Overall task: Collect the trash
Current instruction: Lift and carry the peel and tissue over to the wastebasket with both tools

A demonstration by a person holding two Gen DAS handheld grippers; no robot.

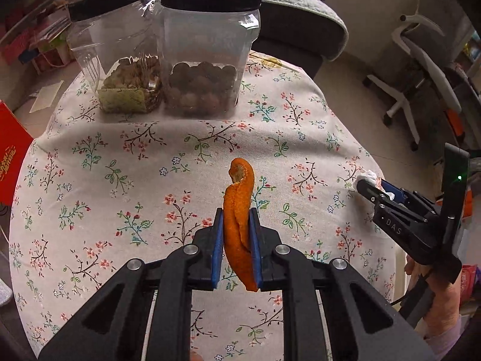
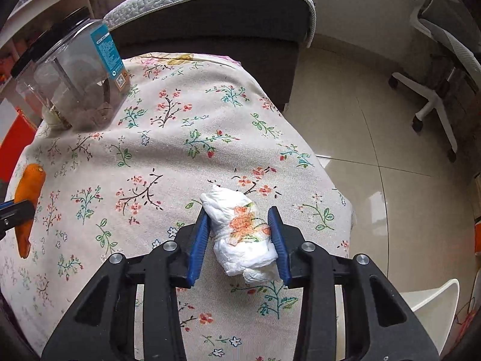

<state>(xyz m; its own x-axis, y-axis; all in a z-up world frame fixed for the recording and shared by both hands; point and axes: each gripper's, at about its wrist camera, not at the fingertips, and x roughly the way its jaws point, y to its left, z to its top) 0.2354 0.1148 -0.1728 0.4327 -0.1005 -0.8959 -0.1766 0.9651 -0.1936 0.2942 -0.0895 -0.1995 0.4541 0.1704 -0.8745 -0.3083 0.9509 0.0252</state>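
Note:
A curled strip of orange peel (image 1: 237,192) stands upright between the blue pads of my left gripper (image 1: 236,210), which is shut on it above the flower-print tablecloth (image 1: 120,165). In the right wrist view the same peel (image 2: 28,192) hangs at the far left. A crumpled white tissue (image 2: 243,234) with an orange flower print lies near the table's right edge. My right gripper (image 2: 239,212) has both pads against its sides. In the left wrist view, that right gripper (image 1: 371,182) shows at the right edge with the tissue (image 1: 368,176) at its tips.
Two clear jars with black lids stand at the far side of the table, one with nuts (image 1: 126,69), one with round brown fruit (image 1: 207,69). A grey sofa (image 1: 300,24) lies behind, an office chair (image 1: 421,75) to the right, and a red box (image 1: 12,156) to the left.

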